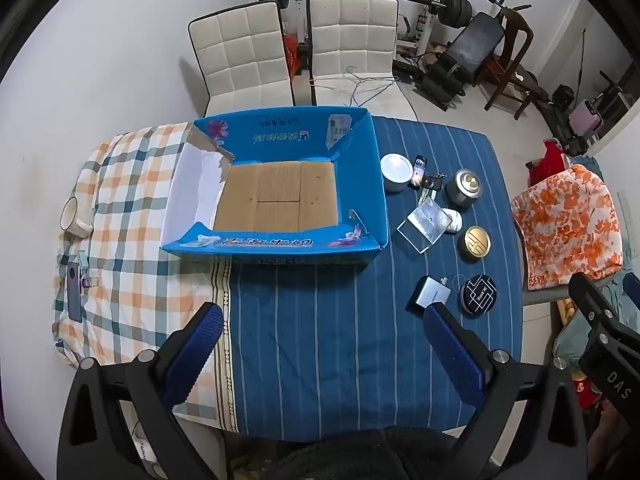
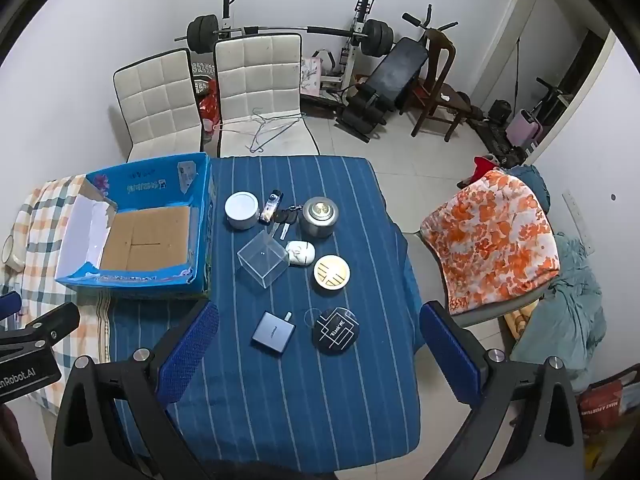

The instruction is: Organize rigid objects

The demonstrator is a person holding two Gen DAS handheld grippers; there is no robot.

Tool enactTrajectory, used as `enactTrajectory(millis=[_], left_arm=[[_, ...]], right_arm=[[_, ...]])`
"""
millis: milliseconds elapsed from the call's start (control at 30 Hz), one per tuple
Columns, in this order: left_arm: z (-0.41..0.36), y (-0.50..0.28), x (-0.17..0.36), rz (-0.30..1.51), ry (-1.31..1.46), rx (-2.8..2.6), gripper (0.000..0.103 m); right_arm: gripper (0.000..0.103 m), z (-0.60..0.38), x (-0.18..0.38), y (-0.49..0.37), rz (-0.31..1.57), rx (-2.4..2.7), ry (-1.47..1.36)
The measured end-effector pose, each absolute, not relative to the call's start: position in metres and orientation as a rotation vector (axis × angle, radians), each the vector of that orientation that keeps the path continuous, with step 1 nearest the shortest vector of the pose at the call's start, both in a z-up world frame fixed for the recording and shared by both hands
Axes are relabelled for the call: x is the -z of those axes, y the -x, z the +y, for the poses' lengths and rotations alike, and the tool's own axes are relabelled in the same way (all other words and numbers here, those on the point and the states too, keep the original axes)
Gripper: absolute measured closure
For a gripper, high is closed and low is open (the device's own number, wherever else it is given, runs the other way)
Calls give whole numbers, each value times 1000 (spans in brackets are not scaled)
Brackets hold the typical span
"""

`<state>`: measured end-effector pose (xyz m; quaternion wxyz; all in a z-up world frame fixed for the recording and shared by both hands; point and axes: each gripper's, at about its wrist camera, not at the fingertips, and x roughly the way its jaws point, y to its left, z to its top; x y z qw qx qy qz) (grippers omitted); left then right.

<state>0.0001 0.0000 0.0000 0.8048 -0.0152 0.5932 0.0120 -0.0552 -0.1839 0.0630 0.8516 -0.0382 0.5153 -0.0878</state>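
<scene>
Both my grippers, left gripper (image 1: 322,344) and right gripper (image 2: 318,342), hover with jaws wide and empty; small items (image 2: 292,264) crowd the desk (image 2: 320,400) beside the box (image 2: 136,240), so I risk nudging neighbours.

Cardboard box (image 1: 280,200) — glossy print, matt floor

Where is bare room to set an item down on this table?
Free: the box floor, and the striped cloth nearest the camera, this side of the charger and black disc. Crowded: right of the box, from the white tin past the clear cube to the gold lid.
</scene>
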Motion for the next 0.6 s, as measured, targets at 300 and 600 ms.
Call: enactTrajectory(millis=[300, 600], left_arm=[[0, 0, 0, 1263, 23, -33, 0], [9, 8, -9, 1240, 17, -34, 0]], right_arm=[[1, -185, -64, 59, 1080, 193, 89], [1, -188, -74, 68, 1059, 204, 77]])
